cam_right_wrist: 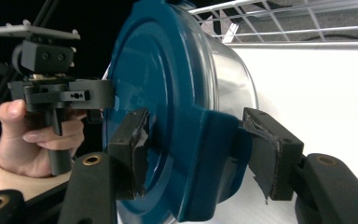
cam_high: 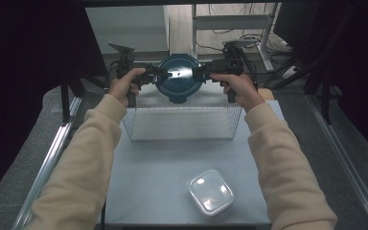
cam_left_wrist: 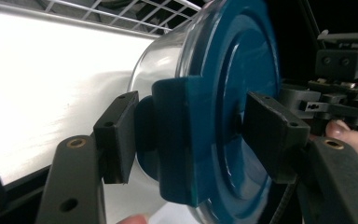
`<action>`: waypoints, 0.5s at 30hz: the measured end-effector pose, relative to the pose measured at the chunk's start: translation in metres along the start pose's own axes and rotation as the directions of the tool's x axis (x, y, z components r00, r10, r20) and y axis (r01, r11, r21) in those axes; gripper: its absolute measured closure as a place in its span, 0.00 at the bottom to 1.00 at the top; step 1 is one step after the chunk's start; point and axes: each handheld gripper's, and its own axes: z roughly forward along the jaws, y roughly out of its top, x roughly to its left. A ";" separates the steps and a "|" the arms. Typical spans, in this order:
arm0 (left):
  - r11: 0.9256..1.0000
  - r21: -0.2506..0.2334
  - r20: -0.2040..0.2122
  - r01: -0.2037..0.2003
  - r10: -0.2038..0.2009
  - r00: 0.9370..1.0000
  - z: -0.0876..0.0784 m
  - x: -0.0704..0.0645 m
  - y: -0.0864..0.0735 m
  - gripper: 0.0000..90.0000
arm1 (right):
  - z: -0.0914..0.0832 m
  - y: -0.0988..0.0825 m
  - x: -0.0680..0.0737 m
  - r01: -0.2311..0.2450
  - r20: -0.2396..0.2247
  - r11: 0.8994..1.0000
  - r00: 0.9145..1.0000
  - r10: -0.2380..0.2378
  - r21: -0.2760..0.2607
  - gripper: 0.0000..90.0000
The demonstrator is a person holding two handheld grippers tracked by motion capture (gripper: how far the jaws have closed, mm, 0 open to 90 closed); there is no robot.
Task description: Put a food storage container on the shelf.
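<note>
Round container carried by both latches above the basket.
Left hand-held gripper point(cam_high: 152, 74) and right hand-held gripper point(cam_high: 199, 73) each clamp a side latch of the container point(cam_high: 178, 79) between them; lower both evenly, lid level. One wire basket point(cam_high: 182, 123), one square box point(cam_high: 211, 191), one worktop point(cam_high: 148, 182).

High view: set above the person's side, faced forward and down; the pale grey table point(cam_high: 163, 163), the wire mesh basket point(cam_high: 182, 123) and both cream sleeves are taken in from a distance.

Left gripper view: mounted on the left gripper point(cam_left_wrist: 186, 135), aimed along its black jaws, very close to the round blue-lidded clear container point(cam_left_wrist: 223, 93).

Right gripper view: mounted on the right gripper point(cam_right_wrist: 191, 149), aimed from the opposite side, equally close.

Shared: the container point(cam_high: 178, 79) point(cam_right_wrist: 168, 93), basket wire and white tabletop are seen in all three.
</note>
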 end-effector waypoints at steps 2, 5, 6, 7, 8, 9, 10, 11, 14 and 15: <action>1.000 0.005 -0.006 0.018 -0.018 1.000 0.004 0.003 0.001 0.41 | 0.004 0.000 -0.004 -0.023 -0.001 1.000 1.000 0.023 0.017 0.42; 0.999 -0.005 0.002 0.034 -0.034 0.999 0.008 0.008 0.002 0.39 | 0.010 0.001 -0.016 -0.101 -0.017 0.994 0.995 0.102 0.033 0.42; 0.999 -0.005 0.002 0.034 -0.034 0.999 0.008 0.008 0.002 0.40 | 0.010 0.001 -0.016 -0.101 -0.017 0.994 0.995 0.102 0.033 0.42; 0.999 -0.007 0.003 0.036 -0.036 0.999 0.009 0.008 0.002 0.40 | 0.010 0.002 -0.018 -0.102 -0.026 0.995 0.994 0.103 0.021 0.42; 0.999 -0.010 0.002 0.035 -0.035 0.999 0.009 0.008 0.002 0.40 | 0.010 0.002 -0.018 -0.109 -0.024 0.994 0.994 0.109 0.020 0.42; 0.999 -0.010 0.002 0.035 -0.035 0.999 0.009 0.008 0.002 0.40 | 0.010 0.002 -0.018 -0.109 -0.024 0.994 0.994 0.109 0.020 0.42; 0.999 -0.015 0.005 0.031 -0.031 1.000 0.009 0.009 0.001 0.39 | 0.010 0.001 -0.017 -0.106 -0.018 0.994 0.994 0.106 0.015 0.41; 0.999 -0.015 0.005 0.031 -0.031 1.000 0.009 0.009 0.001 0.39 | 0.010 0.001 -0.017 -0.106 -0.018 0.994 0.994 0.106 0.015 0.41; 0.993 -0.099 -0.088 -0.064 0.055 0.995 0.003 0.000 -0.004 0.34 | 0.010 -0.003 -0.009 -0.053 0.025 0.998 0.998 0.053 -0.016 0.30; 0.993 -0.099 -0.088 -0.064 0.055 0.995 0.003 0.000 -0.004 0.31 | 0.010 -0.003 -0.009 -0.053 0.025 0.998 0.998 0.053 -0.016 0.30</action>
